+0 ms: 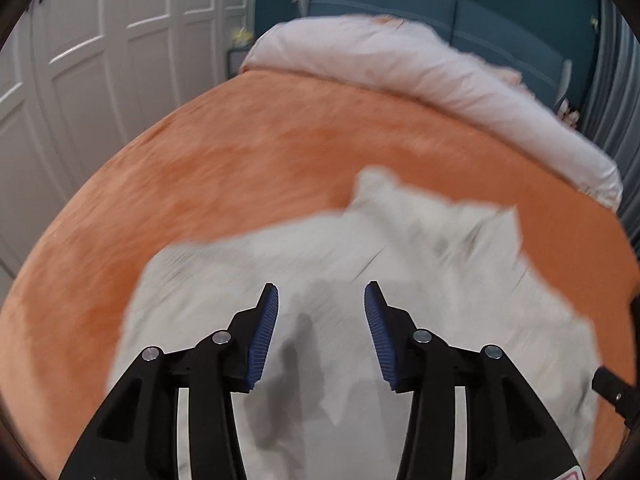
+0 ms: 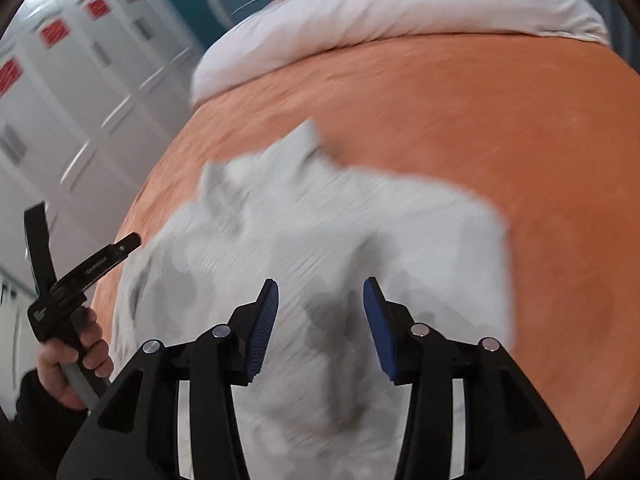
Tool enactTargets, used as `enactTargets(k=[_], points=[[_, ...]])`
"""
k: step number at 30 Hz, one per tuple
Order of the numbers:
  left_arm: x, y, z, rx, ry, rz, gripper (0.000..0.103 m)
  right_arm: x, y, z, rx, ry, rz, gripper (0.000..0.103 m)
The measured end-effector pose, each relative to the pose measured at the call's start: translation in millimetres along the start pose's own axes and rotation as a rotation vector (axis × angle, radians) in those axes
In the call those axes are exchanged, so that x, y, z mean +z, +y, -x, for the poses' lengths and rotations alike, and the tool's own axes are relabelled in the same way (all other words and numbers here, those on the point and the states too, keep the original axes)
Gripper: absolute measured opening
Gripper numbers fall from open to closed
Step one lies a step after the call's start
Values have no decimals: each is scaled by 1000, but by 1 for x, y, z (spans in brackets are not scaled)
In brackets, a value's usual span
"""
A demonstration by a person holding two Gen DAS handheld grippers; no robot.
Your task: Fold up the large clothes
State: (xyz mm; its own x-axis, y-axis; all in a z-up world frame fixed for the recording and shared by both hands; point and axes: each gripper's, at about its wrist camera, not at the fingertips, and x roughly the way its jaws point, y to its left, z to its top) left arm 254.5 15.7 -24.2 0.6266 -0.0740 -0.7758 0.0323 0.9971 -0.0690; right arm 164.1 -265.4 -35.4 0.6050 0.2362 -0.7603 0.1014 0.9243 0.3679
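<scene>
1. A white garment (image 1: 352, 280) lies crumpled on a bed covered with an orange bedspread (image 1: 240, 152), near the foot end and closest to the person. Both views are motion-blurred, so I cannot tell what kind of garment it is, or make out its seams or sleeves.

2. The left gripper (image 1: 321, 300) hovers over the garment with its jaws spread apart and nothing between them. Its blue ribbed pads (image 1: 264, 336) face each other across bare white cloth. I cannot tell whether the tips touch the fabric.

3. The right gripper (image 2: 320, 298) is likewise spread wide and empty above the same garment (image 2: 320, 232), blue pads (image 2: 262, 332) apart, with grey shadows on the cloth below.

4. In the right wrist view, the person's left hand (image 2: 76, 356) shows at the lower left edge, wrapped around the handle of the other tool, beside the garment's left edge.

5. A point of fabric sticks up at the garment's far side in both views.

6. At the head of the bed a pale pink duvet (image 1: 400, 64) is bunched into a long roll across the width, lying on the orange bedspread (image 2: 480, 120).

7. Behind it stands a teal headboard (image 1: 400, 4) against a teal wall.

8. White panelled wardrobe doors (image 1: 100, 60) run along the left side of the bed.
</scene>
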Motion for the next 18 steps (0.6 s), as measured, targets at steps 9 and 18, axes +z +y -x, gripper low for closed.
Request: enactTargets(k=[9,18], points=[[-70,83,-4,180,141,-16,53,-51,-42,18,-236,69,-45,30],[-138,157,114,29,237,58,73,-162,-93,161,-181,134,-82,59]])
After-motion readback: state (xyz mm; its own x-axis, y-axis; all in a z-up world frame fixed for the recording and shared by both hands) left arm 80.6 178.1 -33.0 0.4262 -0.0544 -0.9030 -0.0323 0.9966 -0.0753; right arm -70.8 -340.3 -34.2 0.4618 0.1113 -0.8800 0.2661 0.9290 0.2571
